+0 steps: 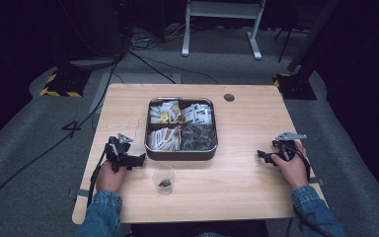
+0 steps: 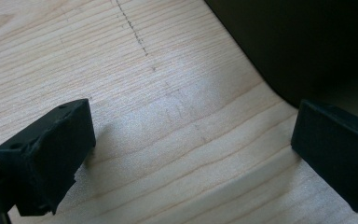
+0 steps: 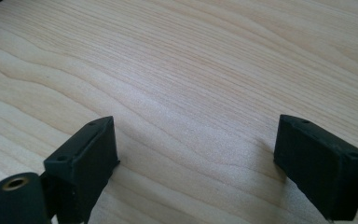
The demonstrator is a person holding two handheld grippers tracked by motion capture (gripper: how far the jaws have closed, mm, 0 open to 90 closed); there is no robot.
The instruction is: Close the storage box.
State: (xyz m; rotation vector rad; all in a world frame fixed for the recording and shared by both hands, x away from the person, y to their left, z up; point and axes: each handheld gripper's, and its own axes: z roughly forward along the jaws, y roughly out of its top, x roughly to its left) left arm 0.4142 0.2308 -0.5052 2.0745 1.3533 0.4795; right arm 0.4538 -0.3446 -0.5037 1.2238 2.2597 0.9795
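On the wooden table [image 1: 246, 148], both grippers are rested with jaws spread wide and nothing between them: the left gripper [image 1: 140, 159] just beside the divided tray [image 1: 180, 154] of packets, the right gripper [image 1: 260, 154] well apart on bare wood. A small clear cup [image 1: 164, 178] with something dark at its bottom is placed near the front edge, between the hands and close to the left one. Judged risk: the light cup is easily tipped by a careless left-hand sweep, and the tray wall obstructs a low approach to the packets.

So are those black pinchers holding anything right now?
No, nothing is held. The left gripper and the right gripper both stand open over bare table.
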